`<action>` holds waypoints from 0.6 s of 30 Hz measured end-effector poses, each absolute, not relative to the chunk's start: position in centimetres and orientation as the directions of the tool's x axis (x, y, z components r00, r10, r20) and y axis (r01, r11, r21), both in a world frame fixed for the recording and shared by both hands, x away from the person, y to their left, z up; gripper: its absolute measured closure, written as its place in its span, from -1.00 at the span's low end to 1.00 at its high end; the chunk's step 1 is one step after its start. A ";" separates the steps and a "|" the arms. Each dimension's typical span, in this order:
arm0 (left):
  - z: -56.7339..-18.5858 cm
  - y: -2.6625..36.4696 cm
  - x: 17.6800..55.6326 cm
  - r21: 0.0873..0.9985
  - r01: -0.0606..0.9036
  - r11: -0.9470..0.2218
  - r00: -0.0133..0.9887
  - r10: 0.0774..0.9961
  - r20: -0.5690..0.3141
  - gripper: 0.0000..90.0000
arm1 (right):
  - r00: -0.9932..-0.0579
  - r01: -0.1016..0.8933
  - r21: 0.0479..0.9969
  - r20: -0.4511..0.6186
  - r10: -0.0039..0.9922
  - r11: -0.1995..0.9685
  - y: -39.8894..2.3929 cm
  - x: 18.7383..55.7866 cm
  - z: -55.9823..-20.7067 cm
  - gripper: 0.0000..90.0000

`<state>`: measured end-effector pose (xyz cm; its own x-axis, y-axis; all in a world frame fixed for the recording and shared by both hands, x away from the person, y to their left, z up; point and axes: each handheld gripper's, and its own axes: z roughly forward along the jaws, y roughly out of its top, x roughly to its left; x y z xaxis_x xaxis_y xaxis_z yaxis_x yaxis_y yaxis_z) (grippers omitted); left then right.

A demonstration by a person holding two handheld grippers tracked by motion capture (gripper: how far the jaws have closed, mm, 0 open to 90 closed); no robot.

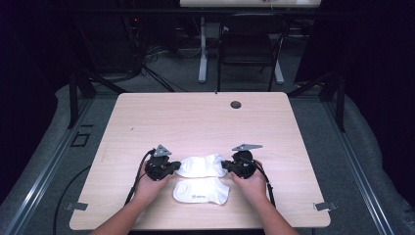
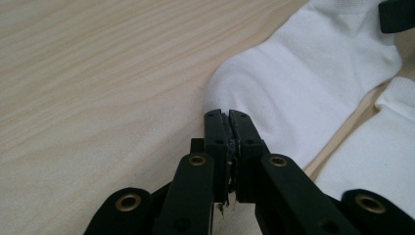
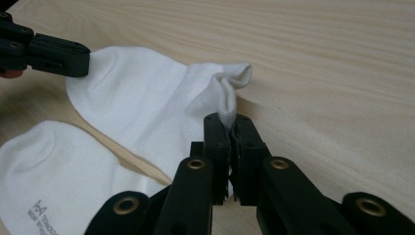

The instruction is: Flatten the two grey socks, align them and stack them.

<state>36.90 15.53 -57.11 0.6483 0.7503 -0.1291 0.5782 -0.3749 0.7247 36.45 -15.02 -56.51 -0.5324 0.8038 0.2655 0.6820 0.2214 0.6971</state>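
- Forearms enter from the bottom edge; left claw [image 1: 172,168] is clamped on one end of the upper white sock [image 1: 199,165], right claw [image 1: 227,165] on its other end.
- Sock lies flat on the wooden surface [image 1: 195,122].
- Second sock [image 1: 201,191] lies just beside it, nearer the person.
- Chair [image 1: 249,44] is seen beyond the surface.

The near sock [image 3: 54,176] bears a small grey logo with print too small to read.
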 end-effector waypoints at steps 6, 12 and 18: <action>-56.4 15.6 36.8 0.737 0.571 -0.362 0.648 0.749 -0.134 0.95 | -0.528 0.673 0.714 0.284 0.800 0.191 -15.1 36.3 -56.0 0.93; -55.6 15.8 36.5 0.746 0.566 -0.351 0.654 0.742 -0.147 0.95 | -0.549 0.651 0.733 0.275 0.790 0.198 -14.8 35.8 -54.9 0.93; -54.5 16.2 35.9 0.756 0.552 -0.351 0.666 0.732 -0.146 0.95 | -0.576 0.637 0.734 0.249 0.779 0.236 -14.2 35.3 -53.9 0.93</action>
